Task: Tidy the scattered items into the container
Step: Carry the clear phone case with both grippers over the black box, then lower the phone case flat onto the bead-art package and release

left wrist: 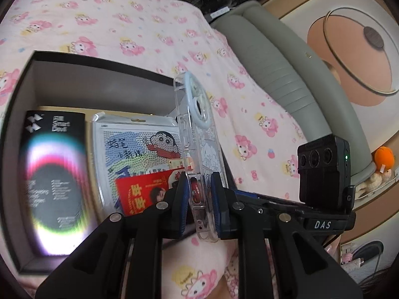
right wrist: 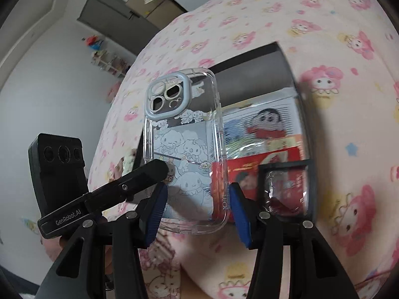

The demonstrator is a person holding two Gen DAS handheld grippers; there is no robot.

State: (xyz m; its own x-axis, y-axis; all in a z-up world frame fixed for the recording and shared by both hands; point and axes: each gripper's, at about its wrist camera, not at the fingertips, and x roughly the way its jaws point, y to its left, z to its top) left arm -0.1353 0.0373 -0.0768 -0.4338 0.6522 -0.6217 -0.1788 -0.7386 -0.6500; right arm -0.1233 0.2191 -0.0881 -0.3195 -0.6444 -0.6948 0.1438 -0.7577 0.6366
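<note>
Phone case (left wrist: 199, 154) pinched edgewise by left gripper (left wrist: 198, 200); right gripper (right wrist: 197, 209) apparently clamping it too.

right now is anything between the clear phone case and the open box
Nothing visible blocks it. The clear phone case, clamped by the left tongs, is just before the box. Packets already lie inside, but its top is open.
</note>
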